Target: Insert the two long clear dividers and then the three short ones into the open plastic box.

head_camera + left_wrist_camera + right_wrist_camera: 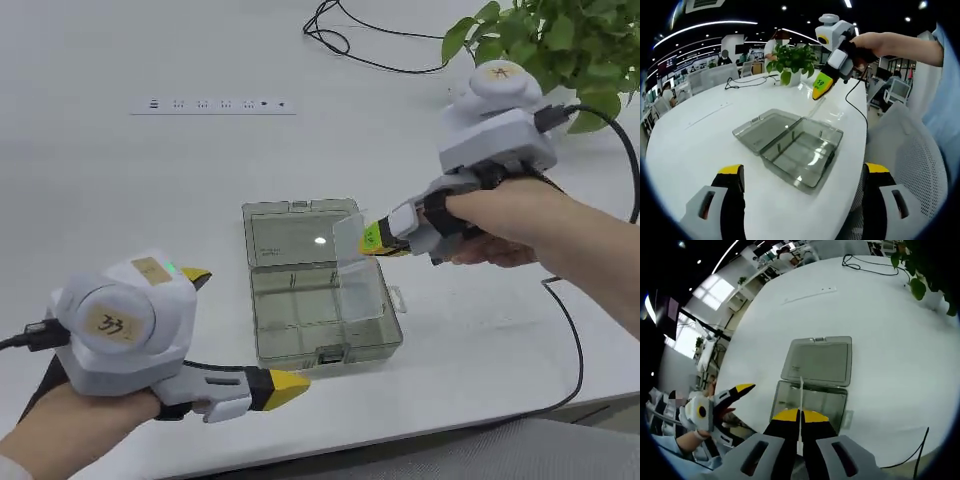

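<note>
The clear open plastic box lies in the middle of the white table, its lid folded flat on the far side. My right gripper is shut on a clear divider, which hangs tilted over the box's right half. In the right gripper view the divider shows edge-on as a thin pale line between the shut jaws, above the box. My left gripper is open and holds nothing, near the table's front edge, left of the box. The left gripper view shows the box ahead of its spread jaws.
A white power strip lies at the back left. A black cable and a potted plant stand at the back right. Another black cable loops near the right table edge. The table's front edge runs just below the box.
</note>
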The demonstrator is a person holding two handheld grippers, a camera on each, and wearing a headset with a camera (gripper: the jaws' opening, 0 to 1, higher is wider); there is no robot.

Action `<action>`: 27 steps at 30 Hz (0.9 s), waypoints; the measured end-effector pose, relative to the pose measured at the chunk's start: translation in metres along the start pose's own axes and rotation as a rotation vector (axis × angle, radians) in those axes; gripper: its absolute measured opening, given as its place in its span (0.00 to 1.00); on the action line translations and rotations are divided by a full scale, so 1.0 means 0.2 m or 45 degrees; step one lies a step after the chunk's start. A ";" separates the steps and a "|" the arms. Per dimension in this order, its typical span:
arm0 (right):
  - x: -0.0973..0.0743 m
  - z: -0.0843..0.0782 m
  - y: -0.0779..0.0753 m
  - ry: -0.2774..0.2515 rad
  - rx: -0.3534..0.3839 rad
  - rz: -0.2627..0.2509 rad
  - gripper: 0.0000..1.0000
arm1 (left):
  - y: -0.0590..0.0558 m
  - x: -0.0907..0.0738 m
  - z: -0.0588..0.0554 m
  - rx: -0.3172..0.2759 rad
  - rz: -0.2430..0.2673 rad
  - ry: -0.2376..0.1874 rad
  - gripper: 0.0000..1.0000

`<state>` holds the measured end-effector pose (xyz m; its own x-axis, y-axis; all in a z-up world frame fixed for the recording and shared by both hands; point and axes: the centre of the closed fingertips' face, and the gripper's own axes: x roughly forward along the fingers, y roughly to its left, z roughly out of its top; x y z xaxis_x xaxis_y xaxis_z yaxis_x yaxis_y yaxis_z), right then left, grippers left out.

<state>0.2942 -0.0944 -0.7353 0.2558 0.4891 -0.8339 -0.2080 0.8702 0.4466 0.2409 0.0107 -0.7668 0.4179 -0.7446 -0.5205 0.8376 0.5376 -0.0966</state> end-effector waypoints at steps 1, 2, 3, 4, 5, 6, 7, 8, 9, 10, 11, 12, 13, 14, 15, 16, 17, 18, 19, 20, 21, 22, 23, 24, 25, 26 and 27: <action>0.01 -0.03 0.00 0.062 0.001 -0.010 0.02 | 0.00 0.00 -0.01 -0.001 0.001 0.004 1.00; 0.01 -0.03 -0.01 0.087 0.004 -0.022 0.02 | 0.00 0.00 -0.01 0.000 0.004 0.004 1.00; 0.03 -0.03 -0.04 0.115 0.014 -0.037 0.02 | 0.00 0.00 -0.01 -0.003 0.000 0.001 1.00; 0.04 -0.02 -0.05 0.117 0.011 -0.042 0.02 | 0.00 0.00 -0.01 -0.005 -0.002 -0.001 1.00; 0.04 -0.03 -0.05 0.140 0.015 -0.049 0.02 | 0.00 0.00 -0.01 -0.005 -0.001 -0.001 1.00; 0.05 -0.03 -0.06 0.149 0.024 -0.052 0.02 | 0.00 0.00 -0.01 -0.004 -0.001 -0.002 1.00; 0.06 -0.04 -0.06 0.163 0.043 -0.054 0.02 | 0.00 0.00 -0.01 -0.007 -0.003 -0.006 1.00; 0.06 -0.04 -0.06 0.161 0.052 -0.054 0.02 | -0.01 0.00 -0.01 -0.012 -0.004 -0.006 1.00; 0.06 -0.04 -0.06 0.173 0.064 -0.054 0.02 | -0.01 0.00 -0.02 -0.013 -0.005 -0.003 1.00; 0.07 -0.05 -0.06 0.189 0.075 -0.067 0.02 | -0.01 0.00 -0.02 -0.012 -0.008 -0.004 1.00; 0.07 -0.05 -0.07 0.202 0.073 -0.076 0.02 | -0.02 0.00 -0.02 -0.018 -0.011 -0.005 1.00; 0.08 -0.06 -0.09 0.226 0.061 -0.108 0.02 | -0.02 0.00 -0.03 -0.019 -0.014 -0.003 0.99; 0.08 -0.06 -0.10 0.235 0.069 -0.127 0.02 | -0.02 0.00 -0.03 -0.018 -0.015 -0.001 0.99; 0.08 -0.07 -0.09 0.244 0.081 -0.127 0.02 | -0.03 0.00 -0.04 -0.016 -0.018 0.001 0.99; 0.09 -0.07 -0.11 0.258 0.111 -0.127 0.02 | -0.03 0.00 -0.04 -0.016 -0.021 0.003 0.99; 0.11 -0.05 -0.13 0.255 0.112 -0.131 0.02 | -0.04 0.01 -0.04 -0.016 -0.024 0.003 0.99; 0.10 -0.06 -0.12 0.261 0.119 -0.138 0.02 | -0.04 0.01 -0.04 -0.017 -0.026 0.003 0.99; 0.10 -0.07 -0.12 0.268 0.126 -0.142 0.02 | -0.05 0.01 -0.04 -0.018 -0.028 0.001 0.98; 0.11 -0.07 -0.13 0.276 0.146 -0.145 0.02 | -0.05 0.01 -0.04 -0.020 -0.030 0.002 0.98; 0.12 -0.07 -0.13 0.279 0.155 -0.148 0.02 | -0.05 0.01 -0.04 -0.021 -0.033 0.002 0.98; 0.13 -0.07 -0.14 0.294 0.158 -0.151 0.02 | -0.05 0.01 -0.04 -0.021 -0.034 0.002 0.98; 0.14 -0.07 -0.14 0.308 0.168 -0.157 0.02 | -0.05 0.01 -0.04 -0.019 -0.034 0.003 0.98; 0.14 -0.09 -0.14 0.312 0.155 -0.165 0.02 | -0.06 0.01 -0.04 -0.020 -0.037 -0.001 0.98; 0.14 -0.10 -0.13 0.309 0.161 -0.169 0.02 | -0.06 0.01 -0.04 -0.024 -0.039 -0.002 0.98; 0.14 -0.11 -0.13 0.320 0.177 -0.163 0.02 | -0.05 0.01 -0.04 -0.024 -0.037 -0.002 0.97; 0.14 -0.12 -0.13 0.321 0.187 -0.160 0.02 | -0.05 0.02 -0.04 -0.024 -0.037 -0.003 0.97; 0.15 -0.12 -0.14 0.325 0.190 -0.160 0.02 | -0.05 0.01 -0.04 -0.026 -0.036 -0.004 0.97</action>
<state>0.2854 -0.1048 -0.7812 0.0219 0.3628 -0.9316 -0.0443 0.9313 0.3617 0.2305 0.0055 -0.7736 0.3949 -0.7609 -0.5148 0.8420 0.5240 -0.1285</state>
